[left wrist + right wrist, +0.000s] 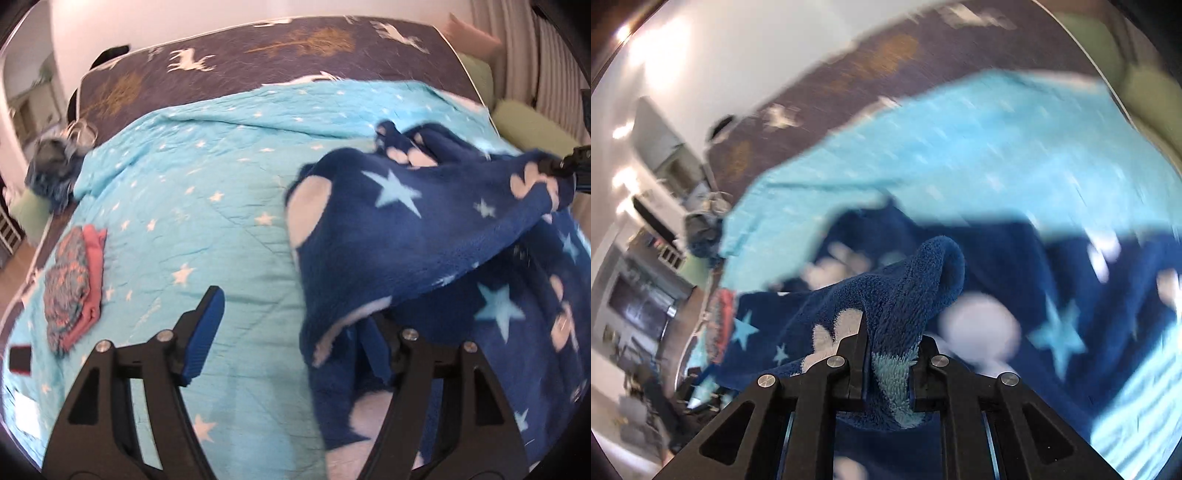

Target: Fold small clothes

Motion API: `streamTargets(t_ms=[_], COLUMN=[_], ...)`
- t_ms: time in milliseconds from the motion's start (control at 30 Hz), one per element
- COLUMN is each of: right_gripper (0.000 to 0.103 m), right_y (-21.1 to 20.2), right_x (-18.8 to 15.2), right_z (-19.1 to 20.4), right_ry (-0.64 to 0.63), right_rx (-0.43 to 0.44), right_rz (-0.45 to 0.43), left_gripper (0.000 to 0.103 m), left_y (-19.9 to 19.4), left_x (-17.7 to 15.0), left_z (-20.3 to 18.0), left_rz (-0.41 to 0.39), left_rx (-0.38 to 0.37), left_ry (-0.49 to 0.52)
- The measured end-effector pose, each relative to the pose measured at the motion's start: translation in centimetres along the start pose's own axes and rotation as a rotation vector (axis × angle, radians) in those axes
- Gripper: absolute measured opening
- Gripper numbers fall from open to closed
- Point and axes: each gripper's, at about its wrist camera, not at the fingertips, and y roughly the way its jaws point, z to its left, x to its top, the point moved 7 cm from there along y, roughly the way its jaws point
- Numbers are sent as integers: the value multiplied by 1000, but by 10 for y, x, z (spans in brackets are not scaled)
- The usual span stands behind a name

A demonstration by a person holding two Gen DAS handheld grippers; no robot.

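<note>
In the left wrist view, the left tool (pixel 288 339) fills the bottom of the frame with its jaws spread; the left blue pad (pixel 202 334) stands bare over the light blue star quilt (pixel 207 206), while the right pad is hidden under the navy fleece garment (pixel 399 236), so the fleece drapes over that side rather than being pinched. The garment, navy with pale stars and white patches, covers the right half of the frame, its far corner lifted toward the right edge by the right tool (pixel 565 164). In the right wrist view, the right tool (pixel 886 354) has its jaws pressed together on a fold of the same fleece (pixel 905 295). At lower left lies a folded patterned and pink stack of clothes (pixel 74 284). Farther up, the dark deer-print bedspread (pixel 258 51) reaches the white wall (pixel 184 22).
</note>
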Motion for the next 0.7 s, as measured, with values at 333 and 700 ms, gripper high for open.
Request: streamTargets(t_ms=[333, 700], right_gripper=[14, 16], right_y=[-8, -16], right_x=[-5, -19], right_z=[-18, -50], right_ry=[24, 28], right_rx=[6, -99], right_rz=[-35, -38], left_gripper=[72, 72], left_y=[-2, -52], left_x=[-16, 4], left_z=[1, -7], left_rz=[52, -26], left_rx=[50, -109], left_ry=[27, -53])
